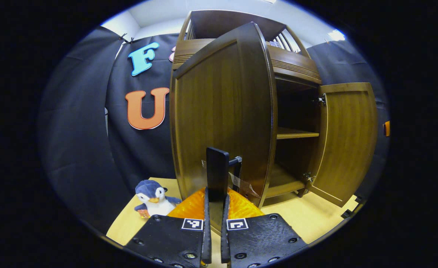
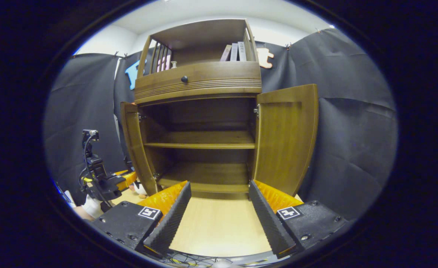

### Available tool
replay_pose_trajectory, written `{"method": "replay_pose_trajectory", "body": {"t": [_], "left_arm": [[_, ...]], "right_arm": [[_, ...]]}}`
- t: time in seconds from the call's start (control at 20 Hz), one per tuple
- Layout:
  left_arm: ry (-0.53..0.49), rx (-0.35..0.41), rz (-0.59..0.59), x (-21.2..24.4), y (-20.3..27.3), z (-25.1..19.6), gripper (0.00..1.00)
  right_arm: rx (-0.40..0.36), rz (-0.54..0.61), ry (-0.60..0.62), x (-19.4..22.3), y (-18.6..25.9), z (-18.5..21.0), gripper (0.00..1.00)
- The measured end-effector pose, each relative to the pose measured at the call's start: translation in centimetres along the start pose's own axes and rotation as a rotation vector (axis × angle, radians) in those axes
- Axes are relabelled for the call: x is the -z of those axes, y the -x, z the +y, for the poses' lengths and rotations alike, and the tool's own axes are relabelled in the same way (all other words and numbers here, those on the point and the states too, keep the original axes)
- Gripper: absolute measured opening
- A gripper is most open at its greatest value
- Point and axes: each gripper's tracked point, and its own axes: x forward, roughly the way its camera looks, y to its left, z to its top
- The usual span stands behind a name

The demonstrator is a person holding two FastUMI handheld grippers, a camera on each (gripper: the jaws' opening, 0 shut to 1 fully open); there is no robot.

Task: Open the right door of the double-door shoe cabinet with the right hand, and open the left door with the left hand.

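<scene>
At lower centre, the left gripper (image 1: 214,208) clamps the left door's (image 1: 219,111) handle (image 1: 217,175); the right gripper (image 2: 219,208) gapes empty before the right door (image 2: 284,137).

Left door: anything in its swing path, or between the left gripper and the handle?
Nothing visible blocks it. The left gripper is shut on the handle of the left door, which is already wide open. The plush penguin sits on the floor beside that door's outer face, so opening further could reach it. The right door is open, right gripper open and clear.
</scene>
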Motion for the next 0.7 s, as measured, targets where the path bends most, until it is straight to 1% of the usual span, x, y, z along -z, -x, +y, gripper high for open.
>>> {"method": "replay_pose_trajectory", "body": {"t": [0.05, 0.1, 0.2, 0.35, 0.55, 0.7], "left_arm": [[0.006, -0.020, 0.007, 0.3, 0.3, 0.9, 0.08], [0.014, -0.020, 0.003, 0.2, 0.0, 1.2, 0.02], [0.016, -0.025, 0.005, 0.4, 1.0, 2.1, 0.02], [-0.029, -0.037, 0.004, 0.5, 1.5, 3.6, 0.02], [-0.006, -0.028, -0.013, 0.7, 2.0, 5.4, 0.02], [-0.014, -0.043, -0.026, 0.8, 2.4, 7.0, 0.02]], "right_arm": [[-0.006, 0.001, 0.001, 0.1, 0.0, 0.2, 1.00], [-0.010, 0.003, 0.001, 0.1, -0.1, 0.3, 1.00], [-0.021, 0.007, -0.003, 0.4, -0.3, 0.7, 0.99], [-0.034, 0.018, -0.009, 0.9, -0.6, 1.4, 0.99], [-0.050, 0.019, -0.019, 1.1, -1.0, 2.3, 0.99], [-0.059, 0.021, -0.018, 1.1, -1.3, 2.8, 0.99]]}}
